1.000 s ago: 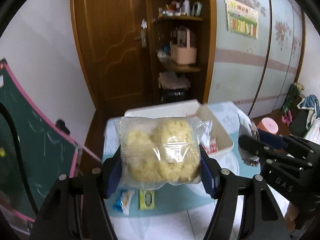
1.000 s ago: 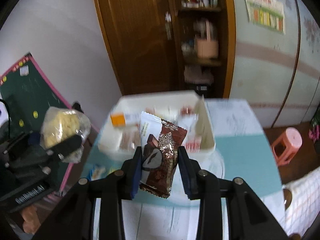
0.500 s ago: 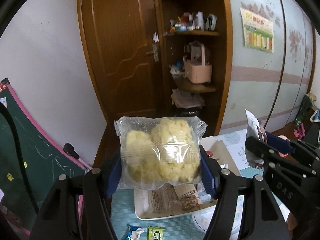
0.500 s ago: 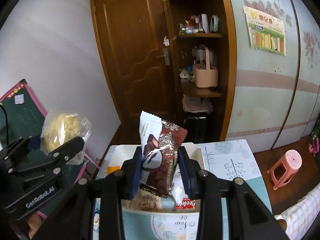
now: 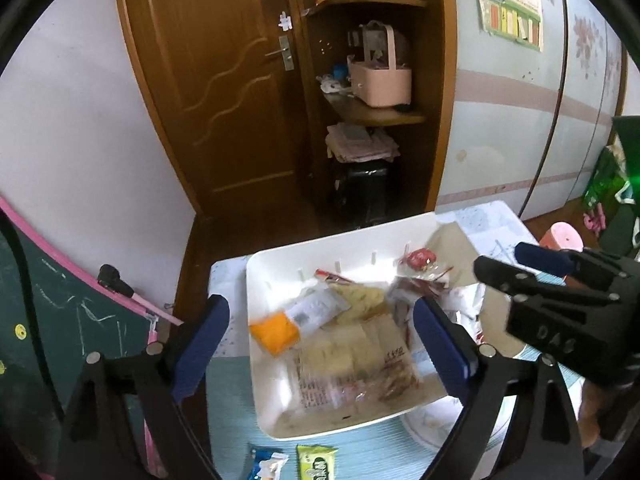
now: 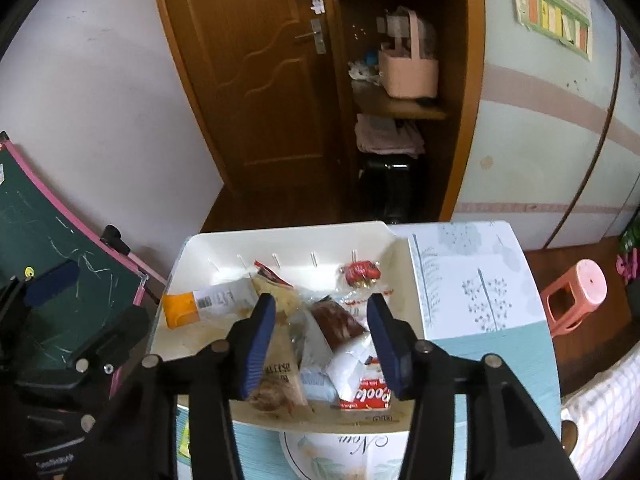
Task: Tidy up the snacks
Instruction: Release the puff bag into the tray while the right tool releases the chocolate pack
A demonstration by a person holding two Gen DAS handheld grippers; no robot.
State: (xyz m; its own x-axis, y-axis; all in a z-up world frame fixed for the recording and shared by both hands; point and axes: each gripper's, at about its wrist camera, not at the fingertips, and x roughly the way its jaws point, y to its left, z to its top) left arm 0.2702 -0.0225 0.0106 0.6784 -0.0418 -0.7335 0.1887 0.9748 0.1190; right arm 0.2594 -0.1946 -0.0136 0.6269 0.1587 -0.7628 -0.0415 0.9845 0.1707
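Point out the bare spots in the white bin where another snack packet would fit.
The white bin is bare along its back wall, behind the orange packet, and in the strip between that packet and the left wall. The front left corner also shows bare floor. The middle and right are crowded: the brown packet and the red candy lie among overlapping wrappers.

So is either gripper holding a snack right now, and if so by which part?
Neither. The left gripper and right gripper are both open and empty above the white bin of snacks.
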